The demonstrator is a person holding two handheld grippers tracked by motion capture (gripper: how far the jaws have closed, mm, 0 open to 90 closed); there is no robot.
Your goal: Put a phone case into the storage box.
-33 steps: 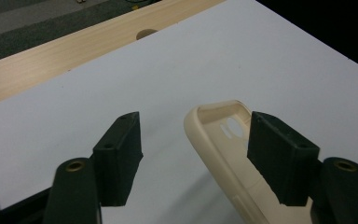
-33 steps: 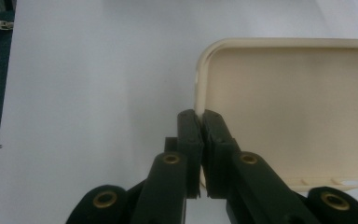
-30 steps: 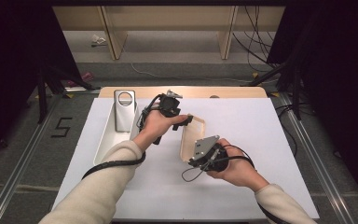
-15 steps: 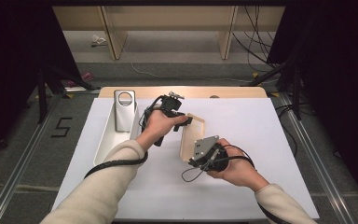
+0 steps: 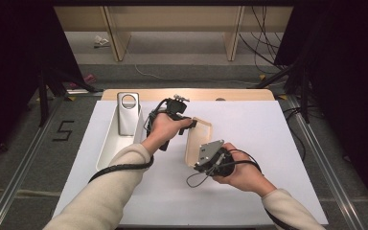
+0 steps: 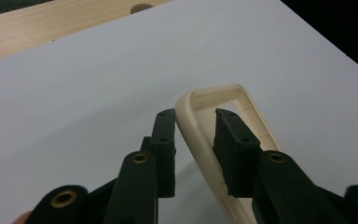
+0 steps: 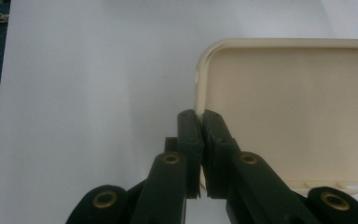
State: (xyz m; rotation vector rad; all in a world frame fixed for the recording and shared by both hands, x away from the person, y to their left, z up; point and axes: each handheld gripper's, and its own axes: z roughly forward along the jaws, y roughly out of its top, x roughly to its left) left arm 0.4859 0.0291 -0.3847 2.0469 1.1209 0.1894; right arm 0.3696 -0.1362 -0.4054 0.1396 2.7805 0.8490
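Tongs in our right hand point(image 7: 200, 116) clamp the near rim of the cream tray point(image 5: 199, 141), which lies on the white worktop point(image 5: 268, 143). Our left tongs point(image 6: 193, 128) straddle its far rim, jaws just closing in, one pad touching the wall and the other a little off. A white trough point(image 5: 112, 143) sits to the left.

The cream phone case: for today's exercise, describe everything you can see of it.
The cream phone case looks like smooth plastic: a shallow rounded-corner shell with a raised rim, hollow side up, over the white mat. The right gripper is shut on its rim at one corner. The left gripper straddles the far rim; its jaws have just been closing.
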